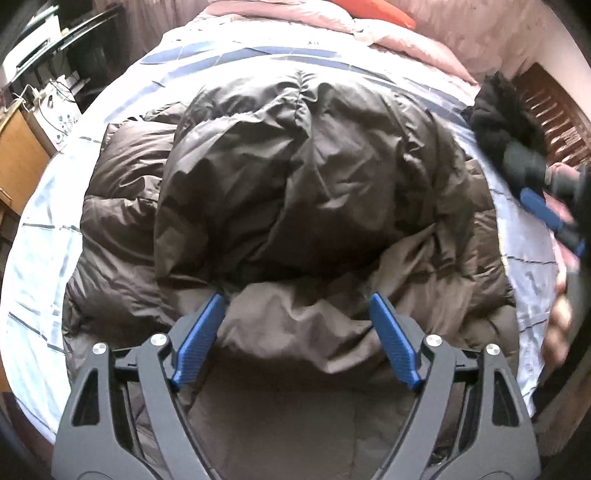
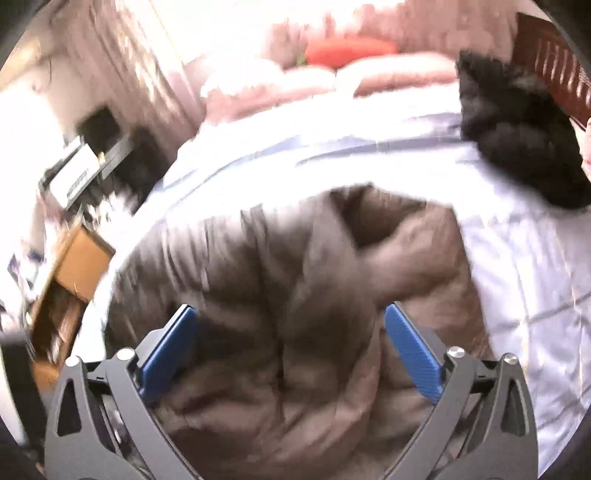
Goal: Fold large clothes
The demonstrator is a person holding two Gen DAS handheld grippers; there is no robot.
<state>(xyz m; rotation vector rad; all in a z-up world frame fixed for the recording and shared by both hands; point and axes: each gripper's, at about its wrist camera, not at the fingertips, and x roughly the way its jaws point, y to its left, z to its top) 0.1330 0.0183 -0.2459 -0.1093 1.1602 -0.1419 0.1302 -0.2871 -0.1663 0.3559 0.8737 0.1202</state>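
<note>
A large dark brown puffer jacket (image 1: 295,177) lies bunched on a bed with a pale blue striped sheet (image 1: 40,258). My left gripper (image 1: 297,306) is open, its blue pads on either side of a fold at the jacket's near edge. My right gripper (image 2: 290,317) is open above the jacket (image 2: 295,295), which looks blurred in the right wrist view. The right gripper also shows at the right edge of the left wrist view (image 1: 546,206), held in a hand, above the sheet beside the jacket.
A black furry item (image 1: 498,118) lies on the bed's right side, also in the right wrist view (image 2: 517,133). Pink bedding (image 1: 406,33) and an orange-red pillow (image 2: 351,50) are at the head. A wooden cabinet (image 1: 18,162) and desk clutter stand left of the bed.
</note>
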